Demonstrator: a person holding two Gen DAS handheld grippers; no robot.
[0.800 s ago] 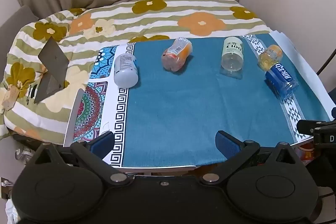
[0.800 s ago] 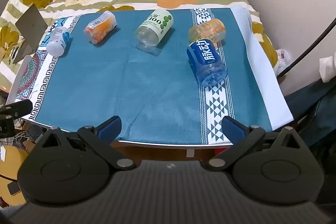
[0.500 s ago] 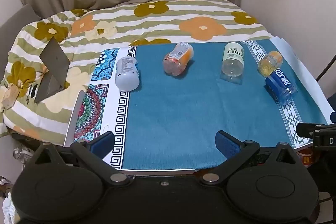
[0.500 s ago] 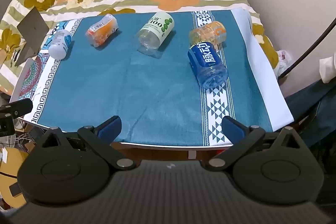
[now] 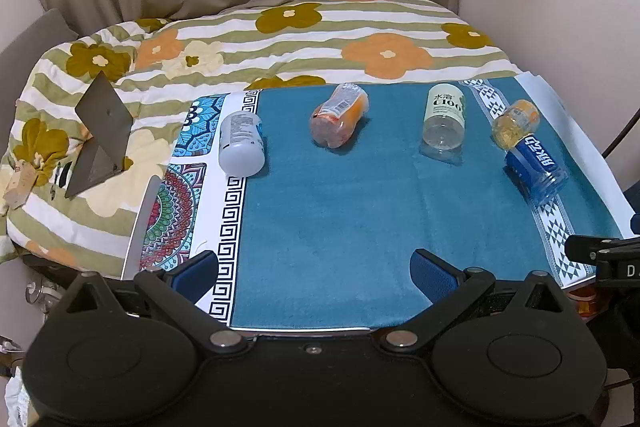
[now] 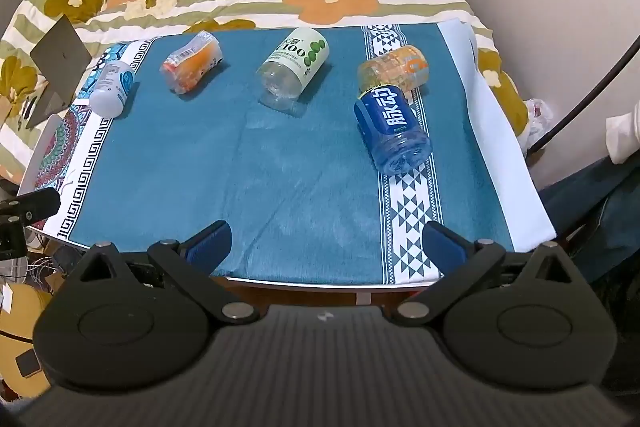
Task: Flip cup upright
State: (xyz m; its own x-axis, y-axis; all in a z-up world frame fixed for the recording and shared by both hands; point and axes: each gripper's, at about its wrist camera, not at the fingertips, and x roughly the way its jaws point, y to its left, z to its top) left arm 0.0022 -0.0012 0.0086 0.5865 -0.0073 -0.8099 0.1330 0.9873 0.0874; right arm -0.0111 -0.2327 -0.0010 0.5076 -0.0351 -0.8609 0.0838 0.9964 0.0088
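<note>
Teal mat (image 5: 360, 219) over a floral-quilted bed, five cut-bottle cups on their sides in a far row: white (image 5: 241, 143), orange (image 5: 339, 115), green-labelled (image 5: 444, 121), amber (image 5: 516, 123) touching blue (image 5: 535, 163). Left gripper (image 5: 314, 273) and right gripper (image 6: 326, 243) hover at the near edge, jaws spread wide, holding nothing.

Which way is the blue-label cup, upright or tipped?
Tipped. The blue-label cup lies on its side on the teal mat, its far end touching the orange cup.
</note>
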